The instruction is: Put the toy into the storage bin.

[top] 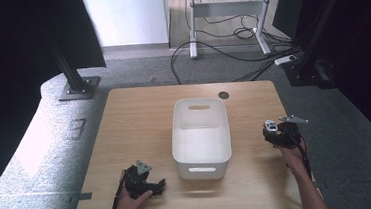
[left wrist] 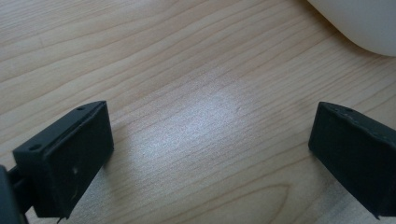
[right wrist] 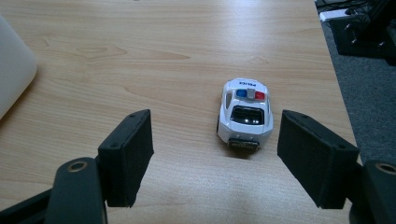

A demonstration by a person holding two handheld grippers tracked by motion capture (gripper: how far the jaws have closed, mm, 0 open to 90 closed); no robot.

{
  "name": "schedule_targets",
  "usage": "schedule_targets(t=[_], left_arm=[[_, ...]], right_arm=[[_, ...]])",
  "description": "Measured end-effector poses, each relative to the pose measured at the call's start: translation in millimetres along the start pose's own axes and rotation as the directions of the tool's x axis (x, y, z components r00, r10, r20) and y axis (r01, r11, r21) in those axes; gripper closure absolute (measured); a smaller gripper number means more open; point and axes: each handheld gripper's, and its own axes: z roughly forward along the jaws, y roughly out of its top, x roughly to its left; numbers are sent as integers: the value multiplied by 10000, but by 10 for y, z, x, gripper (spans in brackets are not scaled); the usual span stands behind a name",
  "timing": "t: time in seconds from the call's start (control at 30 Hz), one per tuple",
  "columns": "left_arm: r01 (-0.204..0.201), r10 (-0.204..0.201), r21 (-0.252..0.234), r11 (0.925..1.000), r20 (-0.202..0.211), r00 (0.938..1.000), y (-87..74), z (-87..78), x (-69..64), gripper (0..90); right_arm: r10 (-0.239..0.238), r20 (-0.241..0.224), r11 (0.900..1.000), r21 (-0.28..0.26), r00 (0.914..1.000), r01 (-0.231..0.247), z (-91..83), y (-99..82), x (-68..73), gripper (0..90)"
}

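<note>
Right of the white bin [top: 200, 133], near the counter [top: 139, 118] edge, your right gripper [right wrist: 215, 156] stands apart, empty, nearest the toy police car [right wrist: 244, 114]. The car lies just ahead, offset toward the right jaw, long axis pointing away. Your left gripper [left wrist: 210, 154] idles open.

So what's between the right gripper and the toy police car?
Nothing: in the right gripper view only bare table lies between the open right gripper and the car, which stands just ahead, nearer one jaw.

"POLICE" on toy car [right wrist: 244, 113] roof
</note>
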Motion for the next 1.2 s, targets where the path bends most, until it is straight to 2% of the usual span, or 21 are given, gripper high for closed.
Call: schedule_targets(t=[0.6, 0.83, 1.07, 1.2], left_arm=[[5, -5, -2, 10000, 0, 10000, 0, 0, 0, 0], [3, -3, -1, 10000, -1, 10000, 0, 0, 0, 0], [5, -5, 1, 10000, 4, 10000, 0, 0, 0, 0], [3, -3, 3, 10000, 5, 10000, 0, 0, 0, 0]], right_arm=[[398, 296, 9984, 402, 9988, -410, 206, -11, -153, 279], [387, 315, 9978, 532, 9988, -404, 245, 6, -163, 277], [395, 274, 9985, 356, 9988, -404, 248, 111, -136, 281], [298, 334, 9981, 530, 9990, -315, 313, 138, -113, 280]])
